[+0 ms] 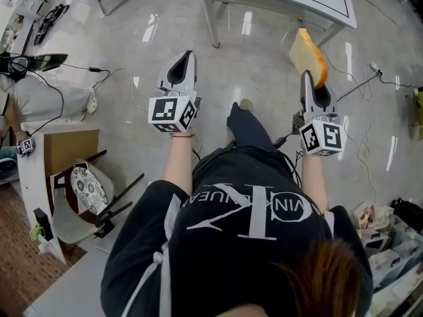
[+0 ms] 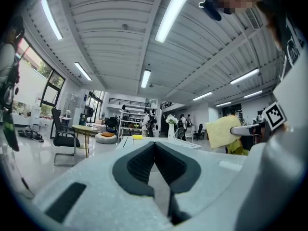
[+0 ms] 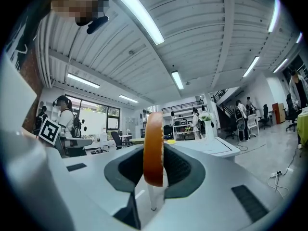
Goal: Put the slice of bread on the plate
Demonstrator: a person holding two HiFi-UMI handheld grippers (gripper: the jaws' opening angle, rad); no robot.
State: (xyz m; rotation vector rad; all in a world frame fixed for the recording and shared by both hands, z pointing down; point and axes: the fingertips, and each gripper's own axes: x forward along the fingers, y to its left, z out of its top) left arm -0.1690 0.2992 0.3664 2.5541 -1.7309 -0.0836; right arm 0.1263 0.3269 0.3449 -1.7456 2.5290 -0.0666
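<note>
My right gripper (image 1: 307, 78) is shut on a slice of bread (image 1: 308, 55) with a brown crust, held upright in the air ahead of the person. In the right gripper view the slice of bread (image 3: 153, 148) stands edge-on between the dark pads (image 3: 179, 169). The left gripper view shows the same slice of bread (image 2: 222, 133) off to the right. My left gripper (image 1: 188, 59) is level beside it, shut, with nothing in it; its pads (image 2: 139, 163) meet at the tip. A white table (image 1: 310, 5) stands ahead, with a small yellow object (image 2: 137, 137) on it. I cannot make out a plate.
Cables (image 1: 99, 71) and a power strip (image 1: 375, 69) lie on the glossy floor. A cardboard box (image 1: 69, 149) and a patterned chair (image 1: 87, 189) sit at the left, clutter (image 1: 390, 236) at the right. An office chair (image 2: 63, 141) and several people stand farther off.
</note>
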